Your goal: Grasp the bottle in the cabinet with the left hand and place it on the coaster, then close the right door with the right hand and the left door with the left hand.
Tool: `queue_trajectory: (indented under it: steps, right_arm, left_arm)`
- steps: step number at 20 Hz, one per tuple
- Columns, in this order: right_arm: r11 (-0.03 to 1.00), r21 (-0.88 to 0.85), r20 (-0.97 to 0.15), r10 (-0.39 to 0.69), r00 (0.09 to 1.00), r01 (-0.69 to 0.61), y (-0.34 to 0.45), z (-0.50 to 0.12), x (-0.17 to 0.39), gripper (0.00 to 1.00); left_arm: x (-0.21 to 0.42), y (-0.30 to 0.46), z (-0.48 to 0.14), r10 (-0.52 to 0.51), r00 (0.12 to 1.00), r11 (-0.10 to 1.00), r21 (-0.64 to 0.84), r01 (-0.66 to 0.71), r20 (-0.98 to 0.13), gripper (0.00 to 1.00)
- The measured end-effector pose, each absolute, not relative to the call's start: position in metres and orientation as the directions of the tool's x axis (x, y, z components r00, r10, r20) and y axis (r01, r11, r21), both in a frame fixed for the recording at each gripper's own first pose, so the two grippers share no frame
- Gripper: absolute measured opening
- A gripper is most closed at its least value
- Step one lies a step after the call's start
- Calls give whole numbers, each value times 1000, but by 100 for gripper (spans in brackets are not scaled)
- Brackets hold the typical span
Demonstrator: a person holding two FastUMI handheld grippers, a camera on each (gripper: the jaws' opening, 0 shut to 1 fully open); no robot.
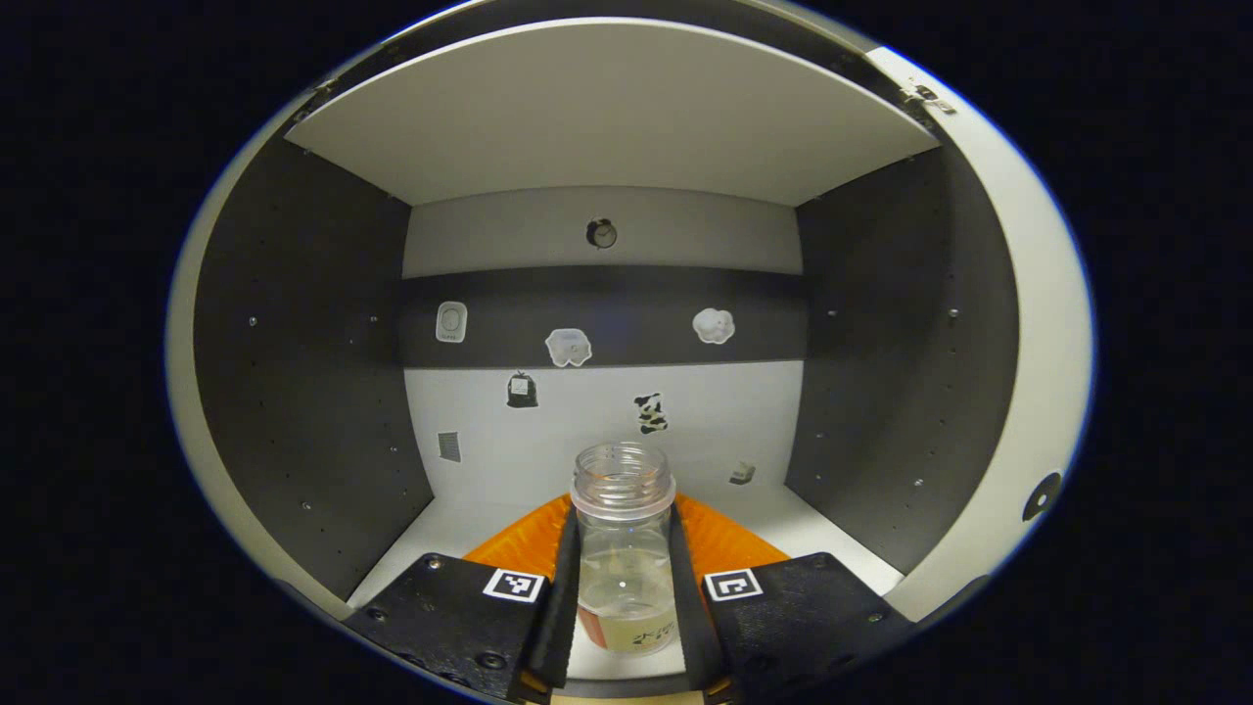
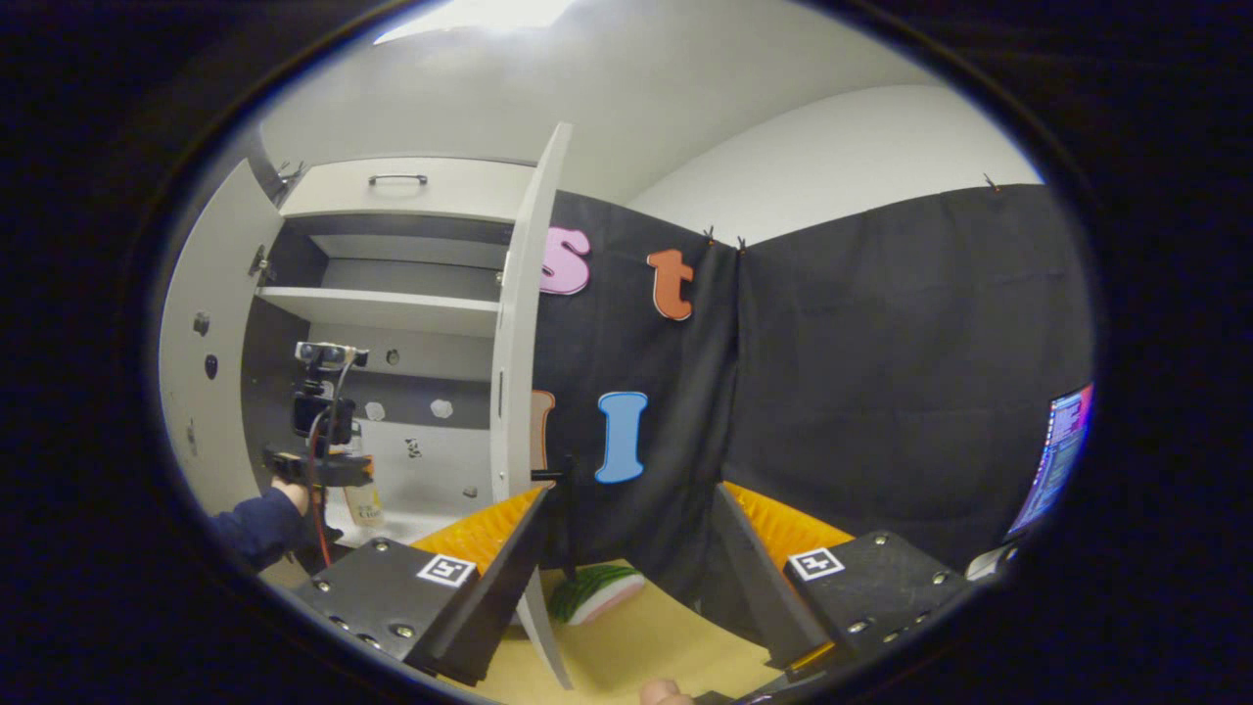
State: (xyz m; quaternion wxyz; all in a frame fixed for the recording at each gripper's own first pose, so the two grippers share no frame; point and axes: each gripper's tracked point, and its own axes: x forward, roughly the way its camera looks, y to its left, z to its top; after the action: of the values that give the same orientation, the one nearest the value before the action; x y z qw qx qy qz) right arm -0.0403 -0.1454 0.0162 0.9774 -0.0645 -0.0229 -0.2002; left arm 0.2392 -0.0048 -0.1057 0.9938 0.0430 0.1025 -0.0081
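Low in the centre of the left gripper view, one clear bottle [image 1: 624,548] stands upright on the cabinet [image 1: 607,108] floor, uncapped, with a little pale liquid at its bottom. The left gripper [image 1: 624,597] has its two fingers [image 1: 560,597] drawn in narrow, one against each side of the bottle, so it looks clamped. Behind, the back wall carries seven small stickers [image 1: 568,347] and one round hole near the top; a single shelf spans the upper part of that frame.

Over in the right gripper view, the cabinet sits at the left of the frame with two doors swung open: the left door [image 2: 201,372] at the far left and the right door [image 2: 519,323] edge-on near the centre. One sleeve [image 2: 256,524] reaches in at lower left. The right gripper [image 2: 631,578] hangs with its fingers spread wide, holding nothing. Between them, on the tan table [image 2: 636,651], lies one coaster [image 2: 597,592] patterned like a watermelon slice
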Motion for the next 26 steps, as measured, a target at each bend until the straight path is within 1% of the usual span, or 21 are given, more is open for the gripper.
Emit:
queue_trajectory:
  steps: [3, 4, 6, 7, 8, 10, 11, 12, 15, 16, 18, 21, 23, 24, 25, 26]
  right_arm:
    - [901, -143, 70, -404, 912, 410, -160, 16, -44, 100]
    - [897, -153, 69, -408, 910, 414, -163, 15, -43, 100]
    - [892, -173, 64, -413, 908, 418, -171, 15, -43, 100]
    - [894, -179, 63, -406, 912, 410, -171, 16, -41, 100]
    - [899, -182, 63, -394, 917, 398, -171, 19, -39, 100]
    - [907, -194, 68, -368, 927, 374, -170, 28, -33, 100]
    - [911, -200, 69, -355, 932, 361, -169, 33, -30, 100]
    - [914, -202, 68, -345, 936, 352, -169, 36, -28, 97]
    - [920, -194, 74, -333, 940, 341, -170, 49, -25, 97]
    - [921, -191, 75, -332, 940, 340, -170, 51, -24, 100]
    - [917, -196, 78, -338, 938, 347, -173, 54, -23, 100]
    - [914, -197, 80, -346, 935, 355, -176, 56, -25, 100]
    - [914, -195, 76, -348, 934, 356, -177, 55, -26, 100]
    - [912, -196, 77, -351, 933, 359, -177, 55, -27, 100]
    - [912, -197, 79, -351, 933, 360, -178, 55, -26, 100]
    - [912, -197, 82, -351, 933, 360, -178, 55, -26, 100]
  left_arm:
    - [203, -27, -94, -117, 975, 988, 76, 133, -187, 47]
    - [188, -35, -92, -159, 971, 982, 72, 174, -180, 45]
    - [157, -46, -91, -231, 957, 967, 70, 246, -176, 45]
    - [142, -48, -93, -253, 950, 961, 70, 269, -181, 43]
    - [127, -52, -97, -279, 941, 952, 73, 297, -193, 45]
    - [101, -55, -111, -315, 924, 940, 67, 336, -217, 43]
    - [90, -56, -121, -330, 915, 934, 60, 353, -232, 45]
    - [78, -56, -132, -341, 907, 930, 54, 364, -245, 45]
    - [46, -60, -173, -382, 876, 915, 15, 404, -294, 45]
    - [39, -60, -185, -391, 871, 911, 10, 412, -299, 46]
    - [22, -63, -212, -426, 850, 897, -22, 441, -311, 45]
    - [-8, -70, -245, -503, 804, 860, -87, 503, -317, 46]
    - [-33, -78, -272, -562, 754, 825, -159, 543, -341, 46]
    - [-45, -80, -286, -577, 733, 815, -190, 548, -360, 46]
    - [-54, -80, -297, -582, 718, 810, -202, 550, -381, 48]
    - [-61, -77, -308, -581, 708, 810, -204, 550, -401, 46]
